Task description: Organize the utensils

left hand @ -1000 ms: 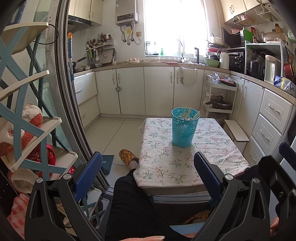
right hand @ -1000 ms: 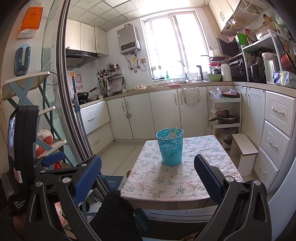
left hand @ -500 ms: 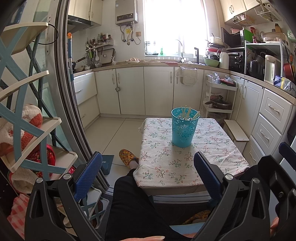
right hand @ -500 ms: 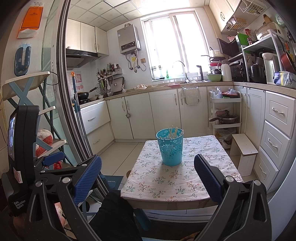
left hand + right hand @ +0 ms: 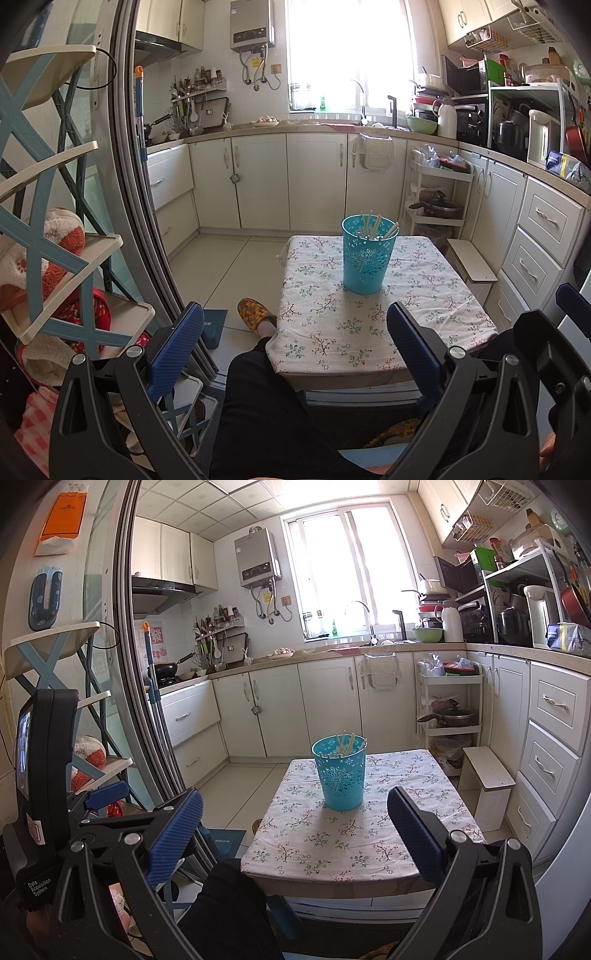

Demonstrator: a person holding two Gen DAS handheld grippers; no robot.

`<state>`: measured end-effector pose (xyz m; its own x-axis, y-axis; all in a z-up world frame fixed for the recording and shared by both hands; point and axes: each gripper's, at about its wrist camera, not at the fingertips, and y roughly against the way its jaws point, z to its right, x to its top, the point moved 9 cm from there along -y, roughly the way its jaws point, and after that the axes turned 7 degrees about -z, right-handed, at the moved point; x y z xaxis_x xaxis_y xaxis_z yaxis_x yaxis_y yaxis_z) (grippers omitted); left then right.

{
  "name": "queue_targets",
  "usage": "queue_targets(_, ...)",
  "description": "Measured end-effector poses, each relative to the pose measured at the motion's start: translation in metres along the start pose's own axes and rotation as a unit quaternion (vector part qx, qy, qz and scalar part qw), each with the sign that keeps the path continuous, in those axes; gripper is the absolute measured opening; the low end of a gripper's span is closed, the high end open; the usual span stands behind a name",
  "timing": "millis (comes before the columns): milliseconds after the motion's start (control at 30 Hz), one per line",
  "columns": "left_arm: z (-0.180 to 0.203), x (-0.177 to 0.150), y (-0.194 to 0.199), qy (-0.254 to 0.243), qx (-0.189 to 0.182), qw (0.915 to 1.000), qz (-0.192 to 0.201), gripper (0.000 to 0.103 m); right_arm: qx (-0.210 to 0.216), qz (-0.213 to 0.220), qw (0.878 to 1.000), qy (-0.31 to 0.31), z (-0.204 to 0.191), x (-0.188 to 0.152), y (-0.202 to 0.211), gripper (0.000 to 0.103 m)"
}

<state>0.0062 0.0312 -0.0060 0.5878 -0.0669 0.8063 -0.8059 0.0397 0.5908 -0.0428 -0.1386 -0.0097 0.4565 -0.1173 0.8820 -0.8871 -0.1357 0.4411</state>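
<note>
We found the blue cup (image 5: 369,254) standing upright near the middle of the small table (image 5: 436,317), on its floral cloth. Pale chopsticks (image 5: 376,227) leaned loosely inside it, tips above the rim. No other utensils lay on the cloth in either view, so we judged the sorting either finished or not yet begun (the frames alone could not settle which). If anything was left, it looked like handling the sticks in that cup.

Our left gripper (image 5: 293,341) hung low over a dark-clad leg, short of the table's near edge, jaws spread wide, nothing between the blue pads. Our right gripper (image 5: 295,821) sat a little higher, also short of the table, jaws equally wide and empty. Neither touched the cup or the cloth; both pointed roughly toward the cup, well apart from it.
</note>
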Motion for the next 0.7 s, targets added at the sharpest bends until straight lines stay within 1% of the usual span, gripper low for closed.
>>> queue_targets(33,0.000,0.000,0.004,0.003,-0.007,0.9999,0.015,0.095,0.000,-0.001,1.000,-0.001,0.002,-0.001,0.000,0.096)
queue_targets(100,0.001,-0.001,0.008,0.001,-0.005,0.9996,0.027,0.095,0.003,-0.004,1.000,-0.005,0.006,-0.002,-0.001,0.096)
queue_targets(167,0.003,-0.002,0.002,0.002,-0.015,0.9998,0.016,0.095,0.006,-0.018,1.000,-0.021,0.016,-0.004,-0.009,0.096)
queue_targets(233,0.004,-0.005,-0.015,0.000,-0.019,0.9998,-0.011,0.095,0.004,-0.044,0.998,-0.044,0.030,-0.011,-0.023,0.096)
queue_targets(333,0.012,-0.017,-0.059,-0.008,-0.035,0.9961,-0.081,0.095,-0.018,-0.074,0.995,-0.064,0.055,-0.018,-0.046,0.096)
queue_targets(400,0.015,-0.022,-0.085,-0.010,-0.041,0.9927,-0.113,0.095,-0.034,-0.090,0.993,-0.071,0.072,-0.020,-0.065,0.096)
queue_targets(500,0.016,-0.023,-0.124,-0.015,-0.038,0.9896,-0.138,0.095,-0.053,-0.117,0.989,-0.075,0.090,-0.024,-0.098,0.096)
queue_targets(567,0.017,-0.024,-0.155,-0.020,-0.030,0.9873,-0.155,0.095,-0.071,-0.147,0.984,-0.077,0.108,-0.032,-0.134,0.096)
queue_targets(667,0.019,-0.026,-0.214,-0.023,-0.021,0.9828,-0.182,0.095,-0.094,-0.190,0.975,-0.069,0.136,-0.046,-0.193,0.096)
queue_targets(700,0.022,-0.027,-0.241,-0.026,-0.019,0.9807,-0.193,0.095,-0.105,-0.201,0.972,-0.064,0.145,-0.050,-0.212,0.096)
